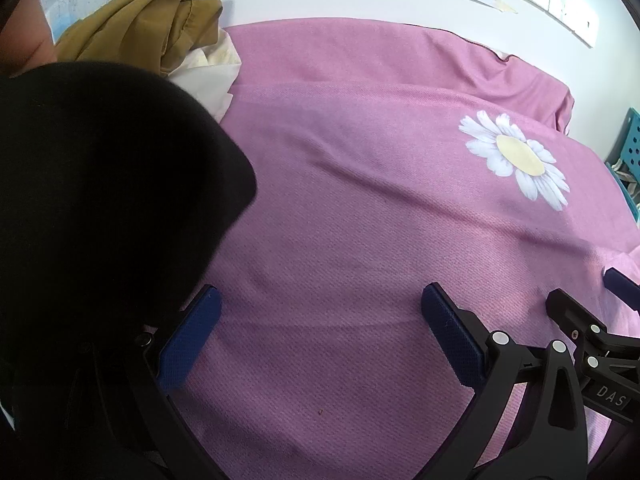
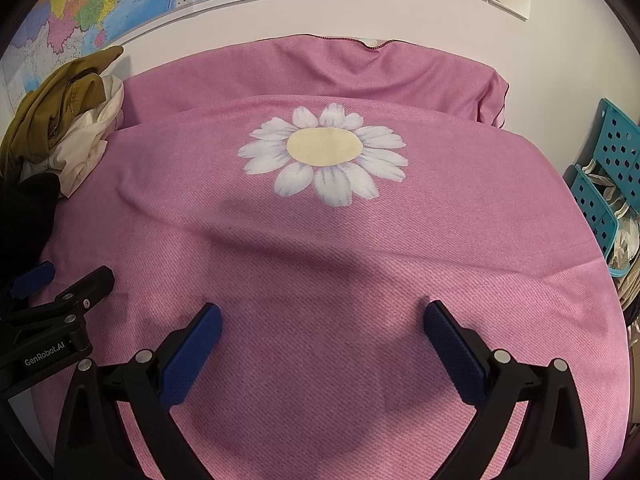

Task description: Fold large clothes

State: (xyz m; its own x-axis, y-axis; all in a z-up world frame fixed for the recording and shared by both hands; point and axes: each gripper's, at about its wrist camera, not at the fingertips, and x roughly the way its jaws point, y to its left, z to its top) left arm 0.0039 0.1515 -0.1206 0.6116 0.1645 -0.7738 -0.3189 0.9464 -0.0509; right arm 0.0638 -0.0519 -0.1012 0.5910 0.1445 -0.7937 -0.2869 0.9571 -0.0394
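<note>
**Pink daisy garment spread flat, both tongs open above its near edge**

Left to right. At the far-left corner of the surface: a heap of other clothes, namely an olive-brown garment (image 2: 60,96) over a cream one (image 2: 86,148), with a black cloth (image 1: 100,200) nearer, filling much of the left wrist view. Whether the surface beneath is a bed or a worktop cannot be told, covered as it is. Across the middle: the pink garment (image 2: 320,248) lying flat, daisy print (image 2: 324,152) up, far edge bunched into a ridge near the wall, a few shallow creases across the body. At the right edge: a teal perforated basket (image 2: 612,168) beside the surface.

Handling, as a judgement: knitted and soft, light, limp, no stiffness to hold a shape; likely to sag and drag when lifted by one point. Best taken at two well-separated spots along an edge or at corners, pinching a single layer, then carried over evenly to keep the fold line straight.

Left tongs (image 1: 320,336): spread wide, empty, blue pads hovering over the pink fabric near its near-left part, beside the black cloth; contact with the fabric not discernible. Right tongs (image 2: 322,344): equally wide, empty, over the near middle of the garment, just beside the left tongs.
</note>
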